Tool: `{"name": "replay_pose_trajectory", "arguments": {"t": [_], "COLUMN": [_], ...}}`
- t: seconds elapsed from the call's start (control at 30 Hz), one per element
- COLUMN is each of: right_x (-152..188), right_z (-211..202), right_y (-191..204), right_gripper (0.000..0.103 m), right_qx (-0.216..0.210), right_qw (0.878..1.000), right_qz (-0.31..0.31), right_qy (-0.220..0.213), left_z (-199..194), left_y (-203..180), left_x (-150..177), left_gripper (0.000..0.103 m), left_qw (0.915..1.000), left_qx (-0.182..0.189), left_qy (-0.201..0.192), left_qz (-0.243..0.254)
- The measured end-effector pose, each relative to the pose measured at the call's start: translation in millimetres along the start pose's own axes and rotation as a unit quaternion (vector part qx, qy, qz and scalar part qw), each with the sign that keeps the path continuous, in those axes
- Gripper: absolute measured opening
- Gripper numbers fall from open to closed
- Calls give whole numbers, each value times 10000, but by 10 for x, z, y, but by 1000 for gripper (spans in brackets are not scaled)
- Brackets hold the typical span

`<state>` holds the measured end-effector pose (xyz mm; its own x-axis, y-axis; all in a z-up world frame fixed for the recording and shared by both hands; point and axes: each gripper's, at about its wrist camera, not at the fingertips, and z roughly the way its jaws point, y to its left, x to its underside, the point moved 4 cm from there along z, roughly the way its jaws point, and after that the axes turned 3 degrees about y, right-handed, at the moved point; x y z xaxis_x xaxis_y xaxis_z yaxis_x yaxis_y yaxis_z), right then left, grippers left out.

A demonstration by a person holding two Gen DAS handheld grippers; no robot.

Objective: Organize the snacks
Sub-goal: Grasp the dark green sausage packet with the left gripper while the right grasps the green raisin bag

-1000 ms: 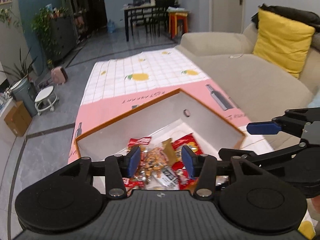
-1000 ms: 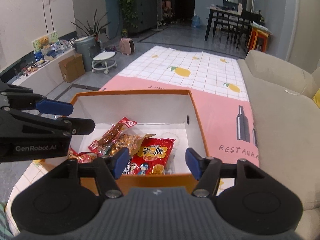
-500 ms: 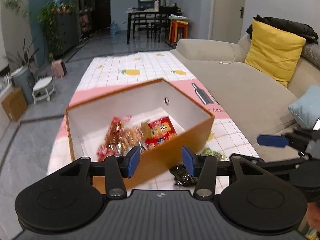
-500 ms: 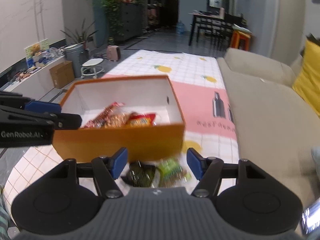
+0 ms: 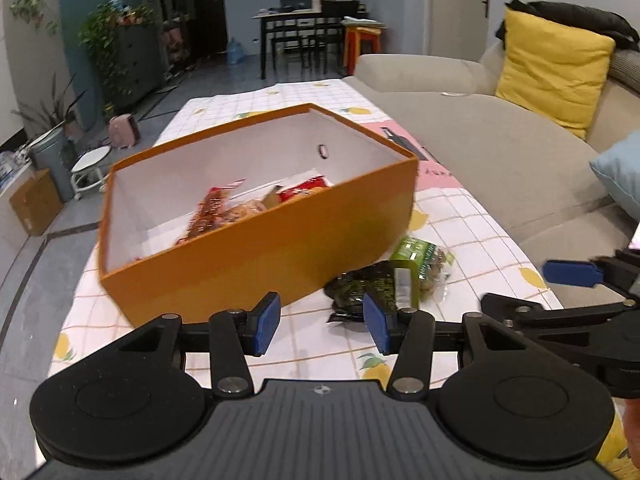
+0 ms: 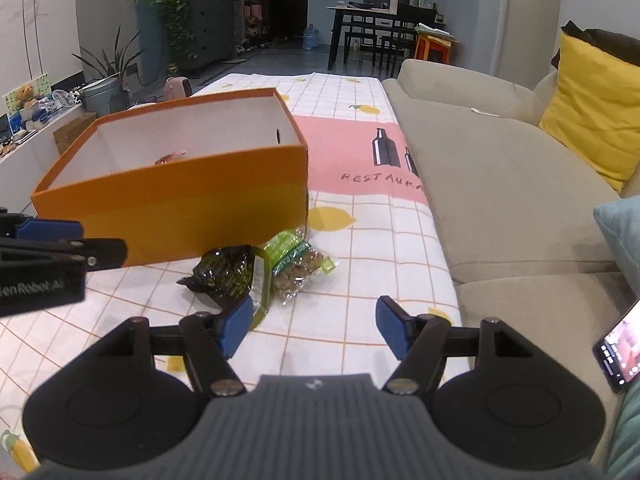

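Observation:
An orange box (image 5: 256, 248) (image 6: 180, 196) with white inner walls stands on the tablecloth and holds several snack packets (image 5: 236, 208). Just in front of its near right corner lie a dark green packet (image 5: 356, 288) (image 6: 224, 272) and a light green packet (image 5: 420, 260) (image 6: 296, 264), side by side. My left gripper (image 5: 322, 322) is open and empty, hovering before the box's near wall and left of the loose packets. My right gripper (image 6: 316, 326) has its jaws opening, nothing between them; the packets sit just ahead of its left finger (image 6: 236, 322).
The lemon-print tablecloth (image 6: 360, 264) covers a low table, with a beige sofa (image 6: 500, 184) along its right side carrying a yellow cushion (image 6: 592, 108). A phone (image 6: 620, 352) lies at the right edge. Plants, a stool and a dining table stand further back.
Both grippers have pulled back from above the box and come down lower. The box's inside was in view; now its outer wall and the two green packets show. The right jaws widened.

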<state>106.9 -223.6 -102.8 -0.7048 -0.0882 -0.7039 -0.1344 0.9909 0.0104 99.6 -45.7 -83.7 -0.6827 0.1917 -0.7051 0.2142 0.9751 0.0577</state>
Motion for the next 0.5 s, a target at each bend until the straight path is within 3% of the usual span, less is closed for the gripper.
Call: {"name": "replay_pose_trajectory", "arguments": {"t": [0.2, 0.33, 0.5], "right_x": [-5, -20, -32], "right_z": [151, 291, 496], "right_y": [-15, -44, -15], "right_gripper": [62, 54, 53], "right_qx": [-119, -188, -183], "right_qw": [9998, 9998, 9995], "right_qz": [-60, -38, -266], "right_qy": [-146, -39, 60], "left_z": [256, 411, 611], "left_y": [18, 53, 46], "left_x": [20, -28, -105], "left_gripper": [56, 56, 57], "left_qw": [9966, 9947, 9936], "left_qx": [613, 672, 651], "left_qy": [363, 513, 680], "left_qz": [-412, -581, -620]}}
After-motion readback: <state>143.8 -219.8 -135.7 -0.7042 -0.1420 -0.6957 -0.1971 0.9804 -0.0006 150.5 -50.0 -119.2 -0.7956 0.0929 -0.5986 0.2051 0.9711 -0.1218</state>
